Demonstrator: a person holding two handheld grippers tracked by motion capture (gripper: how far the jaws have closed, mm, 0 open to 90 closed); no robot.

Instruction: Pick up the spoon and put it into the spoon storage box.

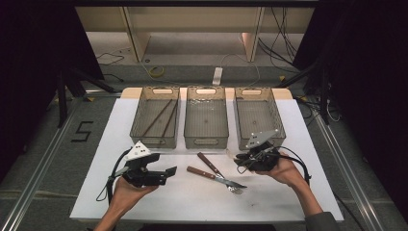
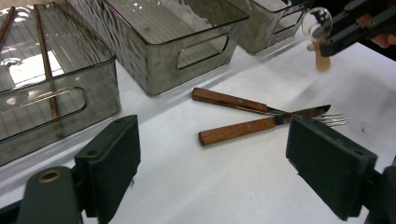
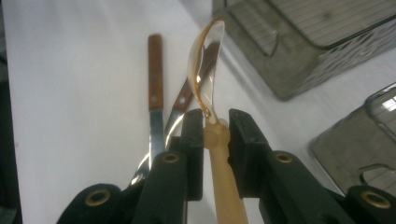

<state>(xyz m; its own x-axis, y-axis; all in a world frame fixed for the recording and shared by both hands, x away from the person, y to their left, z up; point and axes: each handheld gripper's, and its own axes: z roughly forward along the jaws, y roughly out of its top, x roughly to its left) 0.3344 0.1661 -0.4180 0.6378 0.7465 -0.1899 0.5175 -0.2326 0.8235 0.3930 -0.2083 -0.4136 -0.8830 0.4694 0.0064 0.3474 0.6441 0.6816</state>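
The spoon (image 3: 205, 79), a shiny bowl on a pale handle, is riding in the right gripper (image 3: 215, 130), whose fingers (image 3: 194, 140) are pinching the handle just below the bowl and holding it up off the surface. From the left gripper view it is hanging bowl-up (image 2: 317, 28) above the far end of the white surface (image 1: 192, 197), near the right-hand bin (image 1: 257, 120). That bin is looking empty, so this is reading as a sorting job mid-carry: spoon lifted, not yet dropped. The next move is probably calling for a swing over the right-hand bin's rim and a clean release, without clipping the wall.

Below it, the knife (image 2: 233, 100) and the fork (image 2: 243, 129), both wooden-handled, are lying crossed on the surface, waiting. The left gripper (image 1: 156, 175) is hovering beside them, fingers (image 2: 112, 163) spread wide with nothing between them.

Further out, the middle bin (image 1: 206, 120) is sitting empty and the left bin (image 1: 156, 118) is holding two chopsticks (image 1: 161, 118). Beyond the surface, cables are trailing over a grey floor (image 1: 43, 159) with dark curtains at both sides.
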